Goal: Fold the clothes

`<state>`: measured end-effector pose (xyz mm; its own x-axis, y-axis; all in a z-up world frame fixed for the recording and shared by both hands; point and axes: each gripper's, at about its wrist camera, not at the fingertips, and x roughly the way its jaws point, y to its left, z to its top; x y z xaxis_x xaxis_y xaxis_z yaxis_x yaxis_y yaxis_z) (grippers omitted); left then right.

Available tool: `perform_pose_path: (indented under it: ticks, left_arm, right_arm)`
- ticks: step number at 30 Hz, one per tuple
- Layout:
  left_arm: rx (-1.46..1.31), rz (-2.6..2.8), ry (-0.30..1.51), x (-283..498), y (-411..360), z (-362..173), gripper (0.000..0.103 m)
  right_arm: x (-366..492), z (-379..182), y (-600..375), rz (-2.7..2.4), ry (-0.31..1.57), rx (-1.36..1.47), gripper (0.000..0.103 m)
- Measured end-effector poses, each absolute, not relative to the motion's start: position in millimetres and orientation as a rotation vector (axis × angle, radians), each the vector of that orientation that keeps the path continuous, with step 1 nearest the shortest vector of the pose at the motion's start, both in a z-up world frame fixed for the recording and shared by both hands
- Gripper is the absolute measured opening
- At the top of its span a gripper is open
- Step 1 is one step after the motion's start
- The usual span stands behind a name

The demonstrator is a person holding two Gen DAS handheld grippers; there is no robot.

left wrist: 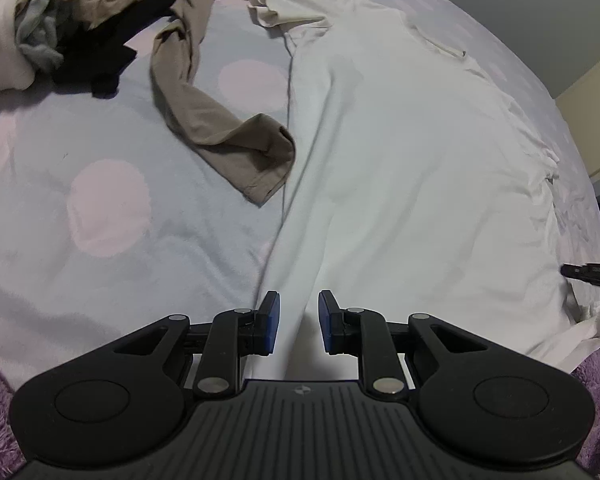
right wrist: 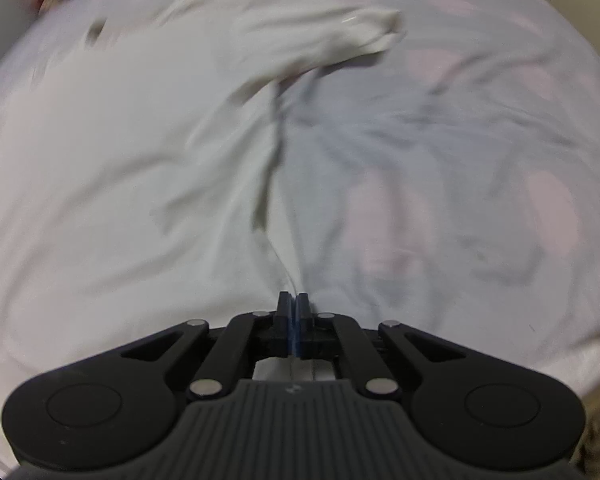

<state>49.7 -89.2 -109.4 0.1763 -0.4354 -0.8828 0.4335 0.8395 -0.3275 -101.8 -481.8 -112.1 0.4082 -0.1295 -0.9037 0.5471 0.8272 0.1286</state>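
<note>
Spotted bedsheet [left wrist: 100, 208] bears white shirt [left wrist: 400, 152]; left jaws parted, right jaws clenched.

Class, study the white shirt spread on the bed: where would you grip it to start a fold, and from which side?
Grip the white shirt at its near hem corner, coming from above at the left edge: it lies flat there, and its long straight side marks a clean fold line.

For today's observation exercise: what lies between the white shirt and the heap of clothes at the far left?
A tan garment trails from the heap across the spotted bedsheet to the white shirt's edge, seen in the left wrist view.
</note>
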Motion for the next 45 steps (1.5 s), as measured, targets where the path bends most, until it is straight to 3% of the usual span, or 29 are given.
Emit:
perform_pose_path:
  ticks: [6,10,14,17,18,19,26,27,28,29,30,31,32,33,35,43,45]
  left_arm:
    - [-0.011,-0.604,1.26,53.2,-86.6,-113.1,0.018]
    - [0.004,-0.624,1.248,49.4,-85.2,-108.5,0.018]
    - [0.034,-0.619,1.25,48.2,-81.9,-107.9,0.025]
    - [0.049,-0.623,1.269,46.0,-79.5,-111.7,0.029]
    - [0.054,-0.627,1.278,44.6,-78.8,-113.3,0.033]
    - [0.062,-0.631,1.286,42.5,-77.9,-114.8,0.036]
    - [0.044,-0.62,1.3,30.4,-60.4,-119.6,0.048]
    - [0.048,-0.62,1.306,29.9,-59.8,-121.8,0.048]
    - [0.054,-0.62,1.312,29.4,-59.6,-124.0,0.048]
    - [0.063,-0.621,1.321,28.7,-60.6,-126.5,0.048]
    - [0.072,-0.622,1.33,28.0,-61.7,-128.9,0.04]
    - [0.081,-0.626,1.34,27.1,-63.1,-131.2,0.032]
    - [0.092,-0.632,1.35,26.3,-64.5,-133.0,0.016]
    - [0.11,-0.633,1.355,25.7,-66.0,-134.1,0.007]
    - [0.149,-0.627,1.345,24.3,-68.1,-133.1,0.001]
    - [0.178,-0.643,1.36,28.7,-57.3,-123.4,0.002]
    - [0.205,-0.637,1.387,31.5,-58.5,-124.1,0.006]
  right_arm:
    - [-133.5,-125.7,-510.7,-0.473,1.06,0.708,0.002]
    - [-135.3,-116.1,-506.4,-0.5,1.072,0.669,0.006]
    - [-146.7,-101.9,-498.5,-0.455,1.064,0.652,0.01]
    - [-147.4,-94.2,-484.8,-0.416,1.098,0.624,0.023]
    - [-144.3,-96.7,-482.4,-0.414,1.122,0.623,0.035]
    - [-141.3,-99.0,-480.0,-0.412,1.146,0.622,0.039]
    - [-146.0,-92.4,-453.7,-0.326,1.239,0.612,0.04]
    - [-147.9,-89.3,-448.0,-0.31,1.255,0.58,0.038]
    - [-149.3,-87.0,-442.5,-0.3,1.27,0.552,0.026]
    - [-151.9,-85.2,-438.4,-0.291,1.285,0.523,0.015]
    - [-155.1,-83.5,-434.3,-0.282,1.297,0.495,0.009]
    - [-158.2,-82.0,-431.7,-0.278,1.301,0.475,0.009]
    - [-161.3,-80.6,-429.2,-0.274,1.304,0.456,0.008]
    - [-165.3,-79.2,-427.7,-0.271,1.305,0.444,0.008]
    - [-170.2,-75.4,-425.4,-0.272,1.301,0.416,0.007]
    - [-174.3,-60.8,-422.4,-0.264,1.307,0.342,0.006]
    - [-172.4,-55.0,-424.1,-0.264,1.296,0.347,0.013]
